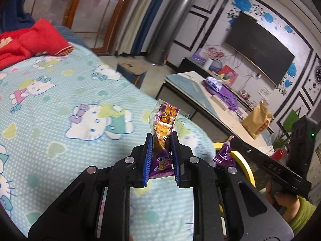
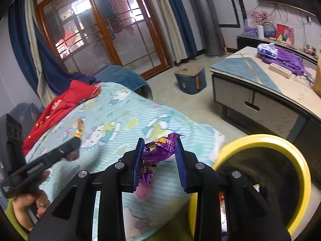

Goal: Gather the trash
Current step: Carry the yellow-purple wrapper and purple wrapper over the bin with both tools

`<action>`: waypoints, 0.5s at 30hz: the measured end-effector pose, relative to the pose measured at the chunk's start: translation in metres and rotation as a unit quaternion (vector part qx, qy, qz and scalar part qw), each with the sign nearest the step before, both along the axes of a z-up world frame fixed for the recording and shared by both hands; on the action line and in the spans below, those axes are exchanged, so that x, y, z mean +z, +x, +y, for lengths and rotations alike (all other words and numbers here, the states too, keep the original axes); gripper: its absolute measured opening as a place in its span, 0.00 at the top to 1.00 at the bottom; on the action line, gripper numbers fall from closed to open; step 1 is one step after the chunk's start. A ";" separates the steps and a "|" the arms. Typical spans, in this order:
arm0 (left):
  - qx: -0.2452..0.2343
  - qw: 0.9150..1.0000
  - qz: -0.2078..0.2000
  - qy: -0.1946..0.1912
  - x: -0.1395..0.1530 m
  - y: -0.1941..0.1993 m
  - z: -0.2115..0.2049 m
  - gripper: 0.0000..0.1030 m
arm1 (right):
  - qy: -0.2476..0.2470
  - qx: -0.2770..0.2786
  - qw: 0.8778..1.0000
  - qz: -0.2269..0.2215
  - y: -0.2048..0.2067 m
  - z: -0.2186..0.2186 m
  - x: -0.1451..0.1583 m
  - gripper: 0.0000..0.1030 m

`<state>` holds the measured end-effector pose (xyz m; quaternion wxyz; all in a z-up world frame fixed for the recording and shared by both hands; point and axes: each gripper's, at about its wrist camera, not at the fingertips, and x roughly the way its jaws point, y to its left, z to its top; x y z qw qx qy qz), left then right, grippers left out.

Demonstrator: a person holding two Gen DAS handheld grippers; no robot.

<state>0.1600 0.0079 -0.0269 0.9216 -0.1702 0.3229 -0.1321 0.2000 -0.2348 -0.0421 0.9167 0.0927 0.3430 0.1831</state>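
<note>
Left gripper (image 1: 160,140) fingers pinch a light, crinkly snack wrapper (image 1: 163,124); right gripper (image 2: 160,150) fingers hold crumpled purple foil (image 2: 158,150) beside the yellow bin (image 2: 260,138).

A purple-and-gold snack wrapper (image 1: 163,132) stands upright, pinched low, its clear crimped top flaring above the cartoon-print bedsheet. A second crumpled purple foil wrapper (image 2: 158,152) is held to its right, just left of the yellow-rimmed trash bin (image 2: 301,160).

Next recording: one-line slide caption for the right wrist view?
Right gripper clamps a crumpled purple foil wrapper above the cartoon-print blue bedsheet, beside the yellow-rimmed bin.
</note>
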 end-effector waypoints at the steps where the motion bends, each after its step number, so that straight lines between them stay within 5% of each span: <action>1: -0.005 1.000 -0.003 0.000 0.002 -0.001 -0.004 0.88 | -0.001 -0.004 1.000 0.000 -0.002 -0.004 0.001 0.71; 15: -0.063 0.998 -0.018 0.010 0.010 -0.012 -0.049 0.88 | -0.019 -0.042 0.998 -0.032 -0.024 -0.055 0.016 0.71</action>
